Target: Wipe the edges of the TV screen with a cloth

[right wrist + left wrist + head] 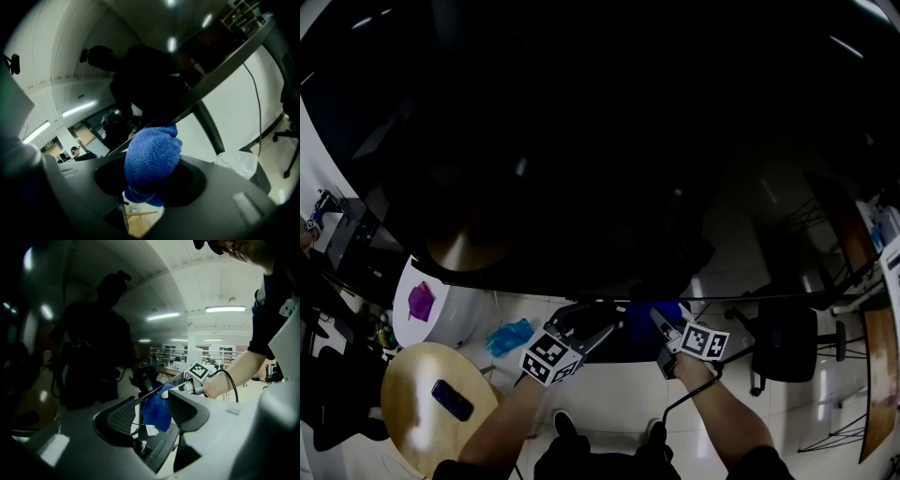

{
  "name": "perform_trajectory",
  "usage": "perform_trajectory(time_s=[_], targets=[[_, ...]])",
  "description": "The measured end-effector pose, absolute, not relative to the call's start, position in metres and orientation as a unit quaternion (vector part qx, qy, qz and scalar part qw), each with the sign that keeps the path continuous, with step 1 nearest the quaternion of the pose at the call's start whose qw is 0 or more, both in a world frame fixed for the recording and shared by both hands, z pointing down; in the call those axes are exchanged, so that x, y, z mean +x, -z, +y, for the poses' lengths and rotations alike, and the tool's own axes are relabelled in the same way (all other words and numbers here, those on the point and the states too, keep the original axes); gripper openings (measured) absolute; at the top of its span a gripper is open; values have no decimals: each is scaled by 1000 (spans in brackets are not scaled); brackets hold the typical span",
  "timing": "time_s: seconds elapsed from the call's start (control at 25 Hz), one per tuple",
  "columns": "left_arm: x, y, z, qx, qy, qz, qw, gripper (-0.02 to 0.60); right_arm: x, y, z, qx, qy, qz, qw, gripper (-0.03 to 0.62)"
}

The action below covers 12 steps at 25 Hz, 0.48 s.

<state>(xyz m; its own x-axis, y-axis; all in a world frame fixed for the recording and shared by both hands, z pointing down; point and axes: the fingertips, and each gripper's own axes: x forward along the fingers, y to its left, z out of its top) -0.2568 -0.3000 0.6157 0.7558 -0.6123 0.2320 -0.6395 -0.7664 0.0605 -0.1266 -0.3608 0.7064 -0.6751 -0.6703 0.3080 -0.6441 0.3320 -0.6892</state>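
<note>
Both grippers hold one cloth at the lower edge of the TV.

The large dark TV screen fills the upper part of the head view. Just under its thin lower edge, near the middle, a blue terry cloth is stretched between the two tools. The left gripper has its jaws closed on one end of the cloth, and the edge of the screen passes between these jaws. The right gripper clamps the other end, bunched thick between its pads and touching the same edge. Below the left end of the screen is a round wooden stool with a black phone lying on it.
</note>
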Motion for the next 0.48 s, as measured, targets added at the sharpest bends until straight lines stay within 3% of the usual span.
perform_trajectory(time_s=[0.48], targets=[[-356,-619,-300,926,-89,-359,80,210,-244,-708,-353,-371,421,828,-3,195]])
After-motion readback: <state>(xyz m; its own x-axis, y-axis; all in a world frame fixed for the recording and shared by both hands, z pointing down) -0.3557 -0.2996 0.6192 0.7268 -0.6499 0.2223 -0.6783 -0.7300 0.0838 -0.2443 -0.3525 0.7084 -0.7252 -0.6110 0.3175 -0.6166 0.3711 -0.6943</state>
